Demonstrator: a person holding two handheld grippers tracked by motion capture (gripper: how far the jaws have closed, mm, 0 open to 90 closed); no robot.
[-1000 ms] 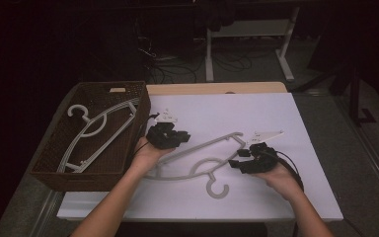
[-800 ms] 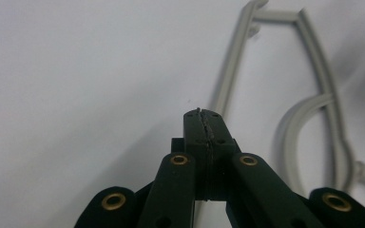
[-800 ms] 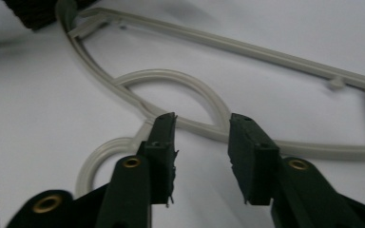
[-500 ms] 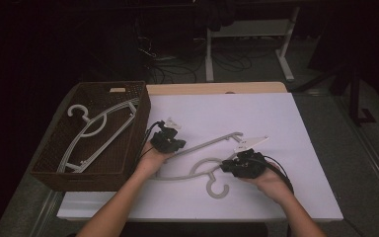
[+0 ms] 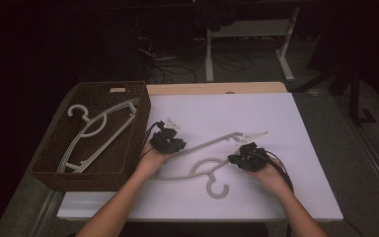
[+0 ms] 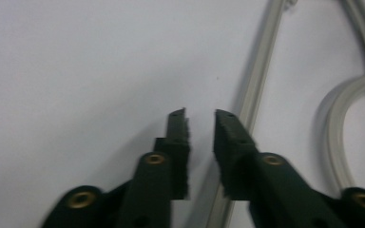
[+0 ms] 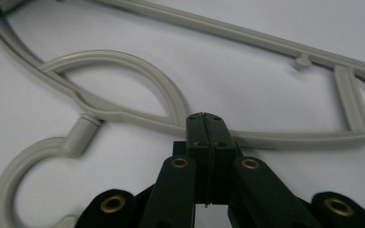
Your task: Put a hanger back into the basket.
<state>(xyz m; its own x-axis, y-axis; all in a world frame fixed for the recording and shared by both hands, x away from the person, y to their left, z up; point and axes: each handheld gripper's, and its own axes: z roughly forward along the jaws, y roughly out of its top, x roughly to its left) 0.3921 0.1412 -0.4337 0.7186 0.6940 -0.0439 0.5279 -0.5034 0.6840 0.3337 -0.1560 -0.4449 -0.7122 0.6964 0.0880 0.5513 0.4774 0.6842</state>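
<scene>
A grey plastic hanger (image 5: 212, 144) lies flat on the white table top, hook toward me. My left gripper (image 5: 172, 143) hovers low at its left end. In the left gripper view its jaws (image 6: 199, 114) have just been opening and stand a little apart with nothing between them; the hanger's bar (image 6: 261, 71) runs just beside and under one jaw. My right gripper (image 5: 239, 159) is at the hanger's right side. In the right gripper view its jaws (image 7: 204, 116) have just been closing and now meet, tips over the hanger's lower bar (image 7: 123, 59), nothing seen between them.
A dark wicker basket (image 5: 140, 129) stands at the table's left edge with more grey hangers (image 5: 98, 131) inside. The white sheet (image 5: 286, 128) stretches to the right and back. Beyond the table are a desk frame and cables on a dark floor.
My left hand has sunk toward the table at the hanger's left end. My right hand has stayed by the hanger's right side. The hanger lies where it was.
</scene>
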